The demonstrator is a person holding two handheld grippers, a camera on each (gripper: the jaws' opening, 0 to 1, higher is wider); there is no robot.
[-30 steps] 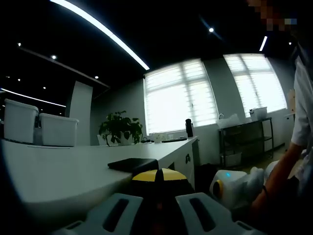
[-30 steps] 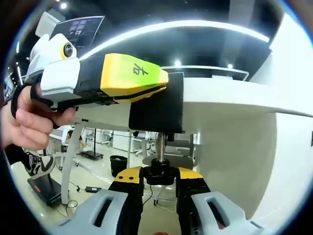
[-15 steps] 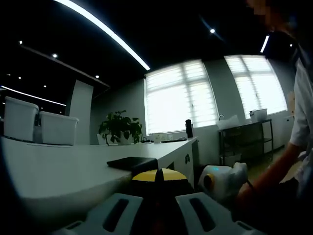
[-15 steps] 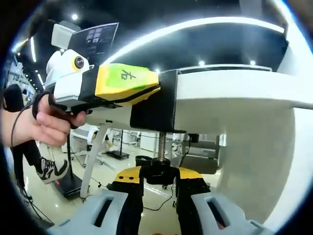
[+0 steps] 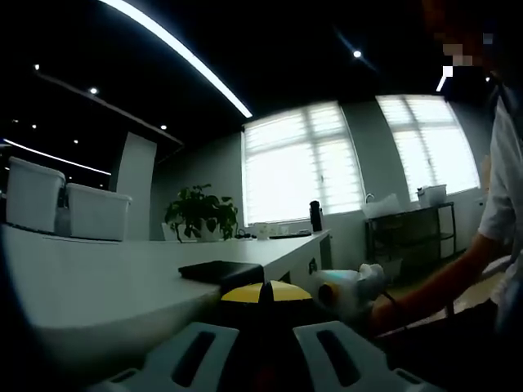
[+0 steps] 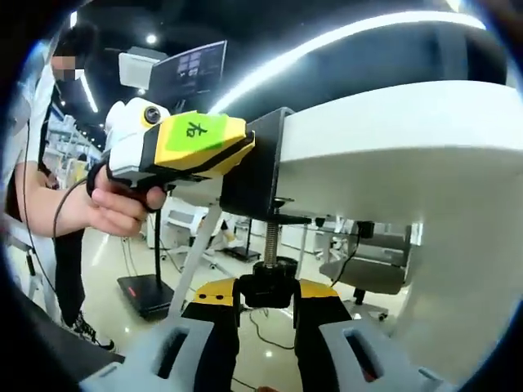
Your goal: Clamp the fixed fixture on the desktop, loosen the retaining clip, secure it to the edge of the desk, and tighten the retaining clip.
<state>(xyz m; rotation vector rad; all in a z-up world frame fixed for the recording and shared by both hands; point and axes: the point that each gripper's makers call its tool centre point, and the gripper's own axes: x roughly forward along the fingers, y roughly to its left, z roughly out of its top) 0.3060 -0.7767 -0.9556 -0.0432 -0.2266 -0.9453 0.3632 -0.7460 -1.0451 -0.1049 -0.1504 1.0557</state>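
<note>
left tongs (image 6: 245, 151) clamped shut, held by hand (image 6: 122, 204), right tongs (image 6: 265, 298) gripping

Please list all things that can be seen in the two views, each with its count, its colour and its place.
desk: one, white, runs to the windows; seen from below in the right gripper view
clamp fixture: one, black, fitted over the desk edge
screw knob: one, black, under the fixture, on a threaded rod
flat plate: one, black, lying on the desk top
storage boxes: two, white, far end of the desk
potted plant: one, green, by the windows
bottle: one, dark, at the window
left tongs: yellow-green tips, shut on the fixture's side
right tongs: yellow and black, shut on the knob
hand: one, holding the left tongs
</note>
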